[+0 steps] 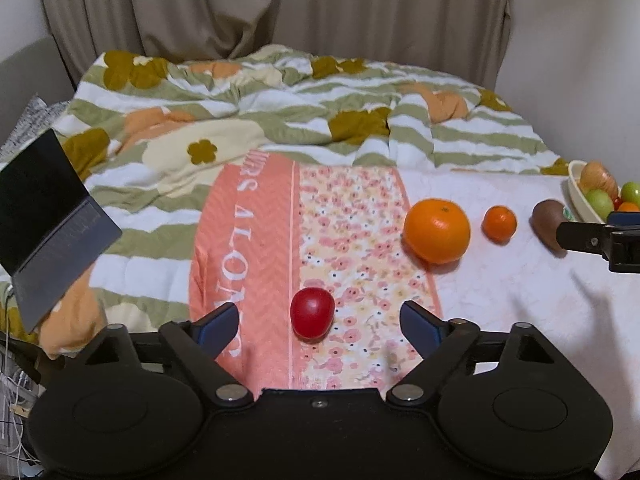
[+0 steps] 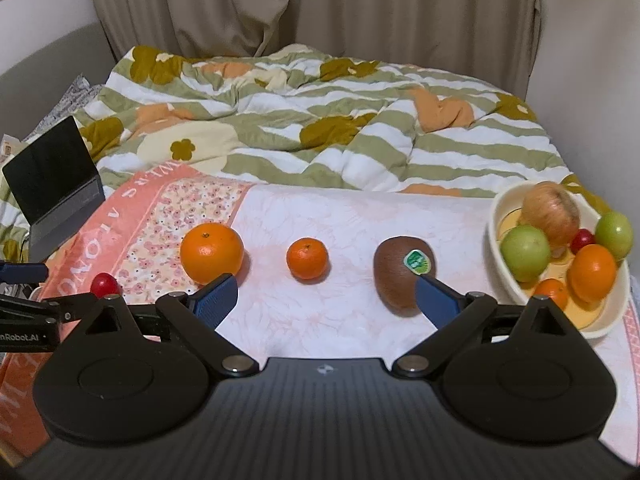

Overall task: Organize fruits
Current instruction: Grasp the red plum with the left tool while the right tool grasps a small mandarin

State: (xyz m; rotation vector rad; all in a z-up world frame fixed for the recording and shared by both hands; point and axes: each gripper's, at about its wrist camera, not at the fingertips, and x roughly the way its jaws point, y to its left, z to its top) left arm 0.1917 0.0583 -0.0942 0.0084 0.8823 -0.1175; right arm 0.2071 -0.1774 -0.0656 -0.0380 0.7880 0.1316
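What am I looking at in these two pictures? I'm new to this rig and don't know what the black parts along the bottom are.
Those are two hand-held grippers, each carrying a camera that looks out along its blue-padded fingers. One picture comes from the left gripper, the other from the right gripper. Both are open and hold nothing. On the bed lie a patterned cloth, a small red fruit lying between the left fingers but ungripped, a large orange, a small orange and a kiwi. A cream bowl at the right holds more fruit. A laptop stands at the left.
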